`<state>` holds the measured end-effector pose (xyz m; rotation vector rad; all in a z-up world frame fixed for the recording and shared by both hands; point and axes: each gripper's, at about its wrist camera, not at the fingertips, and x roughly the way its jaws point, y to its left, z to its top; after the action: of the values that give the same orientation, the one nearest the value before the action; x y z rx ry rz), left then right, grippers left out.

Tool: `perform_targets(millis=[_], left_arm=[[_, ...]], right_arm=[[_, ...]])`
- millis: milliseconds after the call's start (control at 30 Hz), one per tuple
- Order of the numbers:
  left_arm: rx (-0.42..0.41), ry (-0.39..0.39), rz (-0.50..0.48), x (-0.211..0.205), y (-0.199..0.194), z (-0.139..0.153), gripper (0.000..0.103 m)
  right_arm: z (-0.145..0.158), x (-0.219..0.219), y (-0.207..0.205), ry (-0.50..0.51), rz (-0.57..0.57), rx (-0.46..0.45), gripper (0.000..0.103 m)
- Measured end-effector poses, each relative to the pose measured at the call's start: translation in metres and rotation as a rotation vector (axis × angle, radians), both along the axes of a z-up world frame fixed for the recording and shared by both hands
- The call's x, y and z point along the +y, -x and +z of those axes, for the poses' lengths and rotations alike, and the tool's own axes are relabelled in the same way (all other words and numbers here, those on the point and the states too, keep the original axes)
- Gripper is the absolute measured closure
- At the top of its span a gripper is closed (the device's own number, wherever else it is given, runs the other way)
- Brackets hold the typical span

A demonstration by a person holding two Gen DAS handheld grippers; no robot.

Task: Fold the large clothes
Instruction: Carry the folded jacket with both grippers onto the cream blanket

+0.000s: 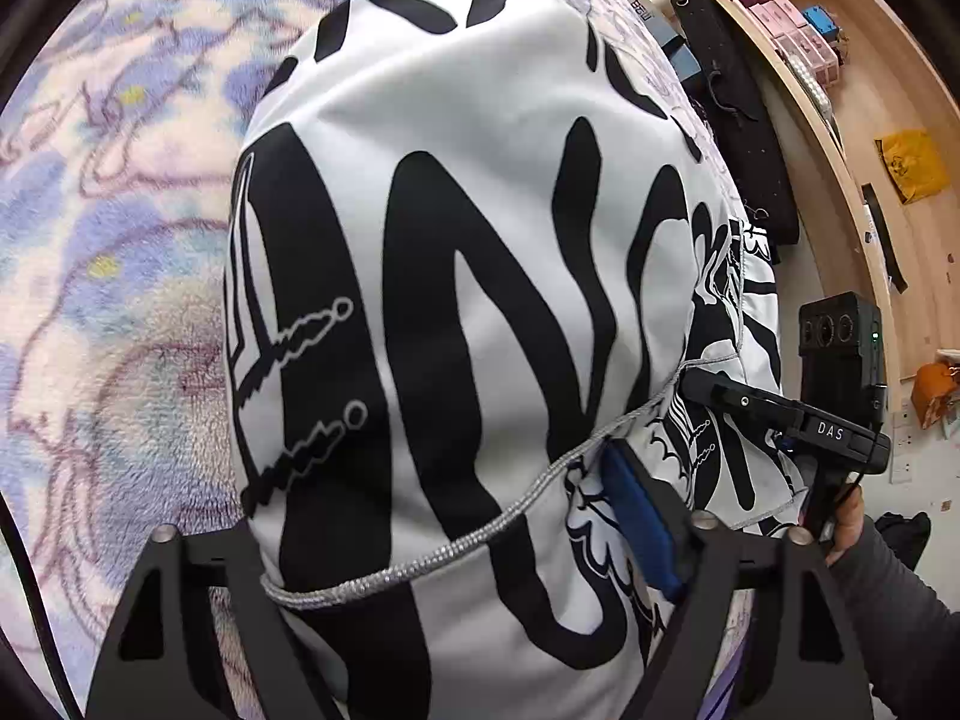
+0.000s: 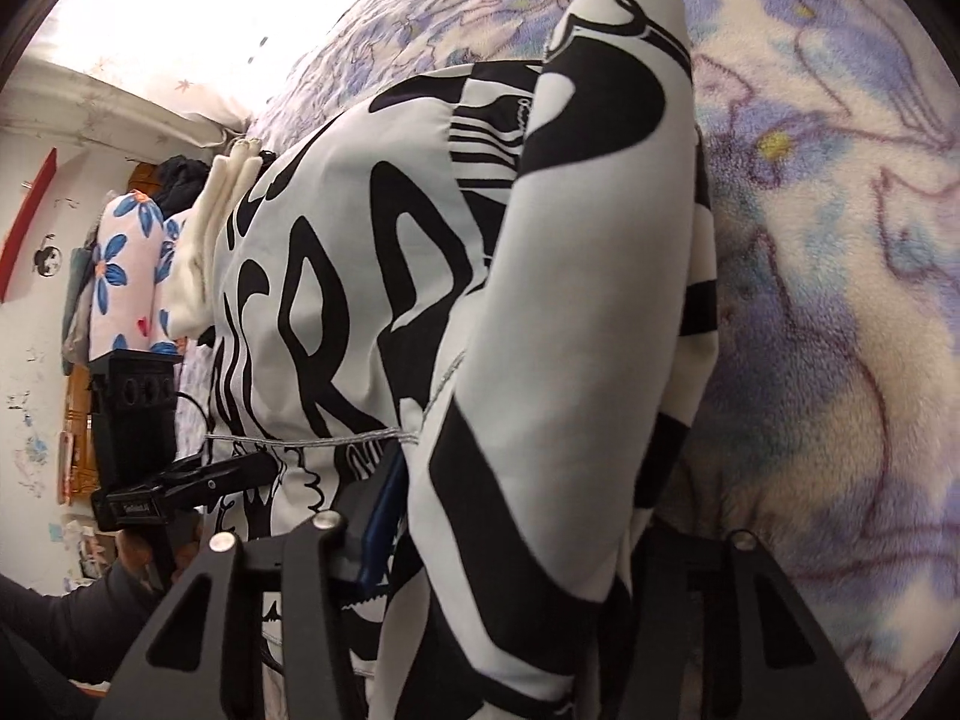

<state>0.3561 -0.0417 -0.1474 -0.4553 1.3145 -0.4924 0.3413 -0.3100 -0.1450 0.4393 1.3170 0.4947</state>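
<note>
A large white garment with bold black lettering (image 1: pixel 480 276) hangs over a fleecy purple-and-white blanket (image 1: pixel 108 252). My left gripper (image 1: pixel 456 576) is shut on its grey-stitched hem, cloth bunched between the jaws, blue pad (image 1: pixel 639 516) showing. My right gripper (image 2: pixel 516 540) is shut on another part of the same garment (image 2: pixel 570 300), a thick fold draped over its jaws. Each gripper shows in the other's view: the right (image 1: pixel 840 420), the left (image 2: pixel 150 480). The garment is held up between them.
The blanket (image 2: pixel 840 300) covers the bed beneath. A wooden shelf unit (image 1: pixel 840 90) with pink boxes and a black bag (image 1: pixel 738 120) stand at the bed's edge. Flower-print cushions (image 2: pixel 126 276) and white cloth (image 2: pixel 204 252) lie at the bed's far side.
</note>
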Motion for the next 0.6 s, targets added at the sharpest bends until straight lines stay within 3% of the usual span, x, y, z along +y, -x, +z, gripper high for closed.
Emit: perform_targets(millis=[267, 600], left_arm=[[-0.056, -0.076, 0.006, -0.011, 0.011, 0.026, 0.048], [-0.047, -0.159, -0.008, 0.003, 0.034, 0.068, 0.054]], right_arm=[[0.027, 0.026, 0.005, 0.055, -0.006, -0.05, 0.075], [0.048, 0.075, 0.027, 0.05, 0.022, -0.025, 0.078]])
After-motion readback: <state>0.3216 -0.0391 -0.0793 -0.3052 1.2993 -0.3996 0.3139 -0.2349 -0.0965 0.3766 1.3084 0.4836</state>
